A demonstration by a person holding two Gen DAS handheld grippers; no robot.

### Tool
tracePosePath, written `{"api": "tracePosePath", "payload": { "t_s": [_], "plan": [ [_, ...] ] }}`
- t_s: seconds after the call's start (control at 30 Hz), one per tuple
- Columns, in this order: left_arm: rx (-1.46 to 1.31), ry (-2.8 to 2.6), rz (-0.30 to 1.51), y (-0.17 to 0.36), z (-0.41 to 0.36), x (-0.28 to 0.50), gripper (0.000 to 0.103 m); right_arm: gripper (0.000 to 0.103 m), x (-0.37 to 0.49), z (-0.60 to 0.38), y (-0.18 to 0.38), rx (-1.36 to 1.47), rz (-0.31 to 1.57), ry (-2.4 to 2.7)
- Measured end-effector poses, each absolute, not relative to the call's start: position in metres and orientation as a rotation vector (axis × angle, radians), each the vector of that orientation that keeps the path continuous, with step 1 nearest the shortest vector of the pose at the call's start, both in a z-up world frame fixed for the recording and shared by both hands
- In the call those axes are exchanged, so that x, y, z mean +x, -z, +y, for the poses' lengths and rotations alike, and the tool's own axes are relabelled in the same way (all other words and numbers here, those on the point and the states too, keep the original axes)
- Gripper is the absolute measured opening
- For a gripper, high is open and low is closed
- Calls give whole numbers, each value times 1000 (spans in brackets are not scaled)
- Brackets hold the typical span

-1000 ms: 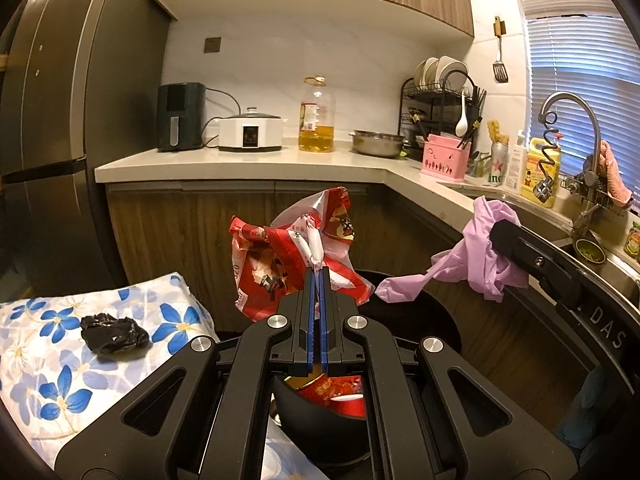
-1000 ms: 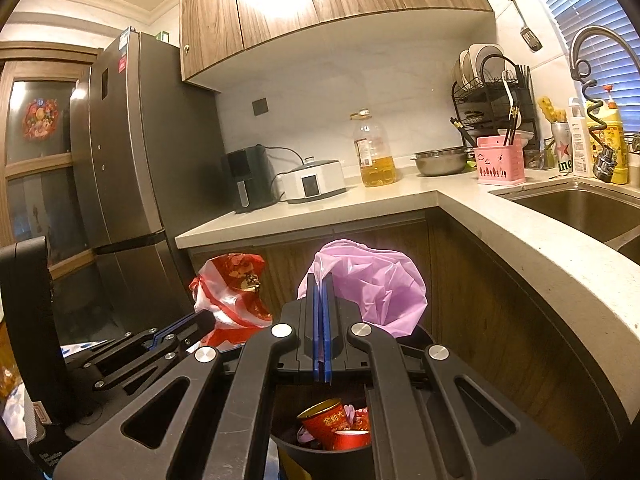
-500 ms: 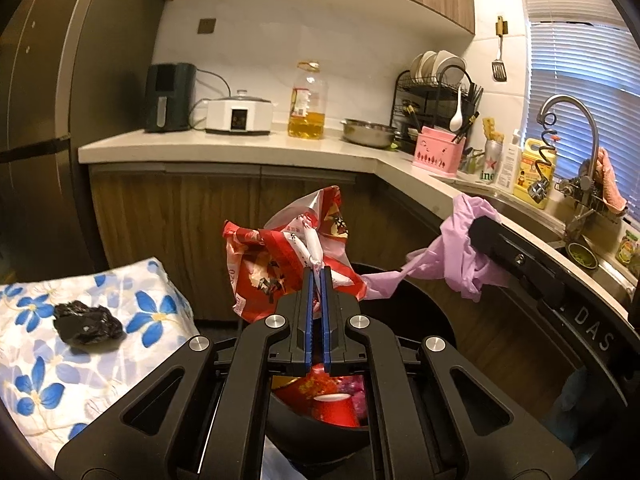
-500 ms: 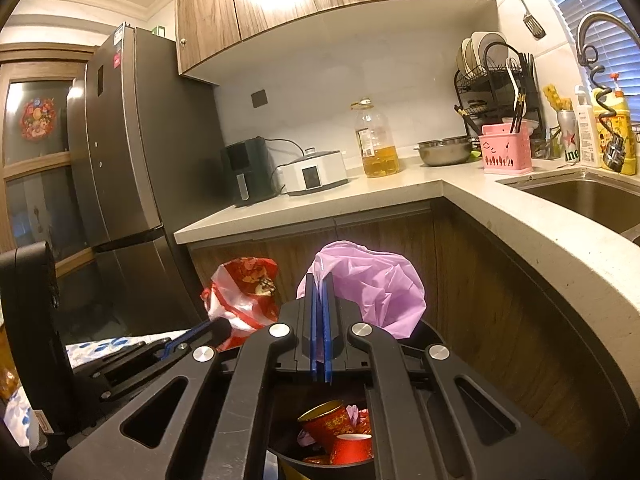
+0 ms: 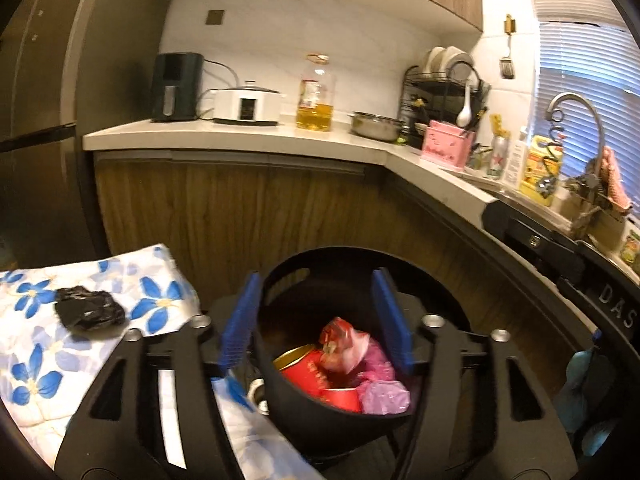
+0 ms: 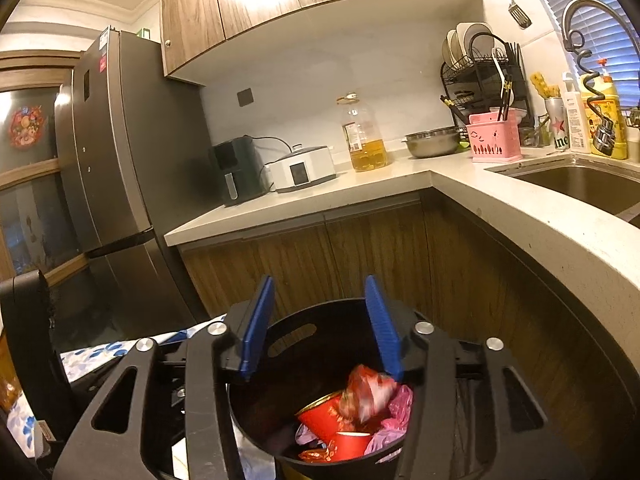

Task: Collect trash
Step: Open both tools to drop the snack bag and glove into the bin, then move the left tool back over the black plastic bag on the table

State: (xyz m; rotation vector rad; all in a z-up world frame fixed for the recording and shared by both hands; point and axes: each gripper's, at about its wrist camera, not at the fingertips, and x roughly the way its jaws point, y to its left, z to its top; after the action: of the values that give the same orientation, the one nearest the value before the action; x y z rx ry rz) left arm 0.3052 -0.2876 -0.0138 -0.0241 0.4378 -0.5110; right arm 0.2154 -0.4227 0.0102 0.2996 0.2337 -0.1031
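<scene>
Both grippers stand with jaws apart and empty above the round black plastic trash bin: the left gripper and the right gripper frame red and pink wrappers inside it. The remaining crumpled black plastic wad lies on the blue-flowered white cloth at the left-centre of the left wrist view, long axis roughly horizontal, nearer the left gripper. It is absent from the right wrist view; the bin's near wall is cut off.
</scene>
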Motion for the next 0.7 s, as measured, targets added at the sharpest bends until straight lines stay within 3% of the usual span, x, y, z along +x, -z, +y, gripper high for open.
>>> {"api": "tracePosePath", "payload": {
  "t_s": [0.07,0.2,0.7],
  "plan": [
    [-26,473,431,16,-278,304,77,63,213,-419,-7,294,240,114],
    [-42,381,441,23,-252,302,82,73,211,-409,1,290,264,107],
    [-101,141,478,45,-148,310,83,74,227,-353,11,251,299,47]
  ]
}}
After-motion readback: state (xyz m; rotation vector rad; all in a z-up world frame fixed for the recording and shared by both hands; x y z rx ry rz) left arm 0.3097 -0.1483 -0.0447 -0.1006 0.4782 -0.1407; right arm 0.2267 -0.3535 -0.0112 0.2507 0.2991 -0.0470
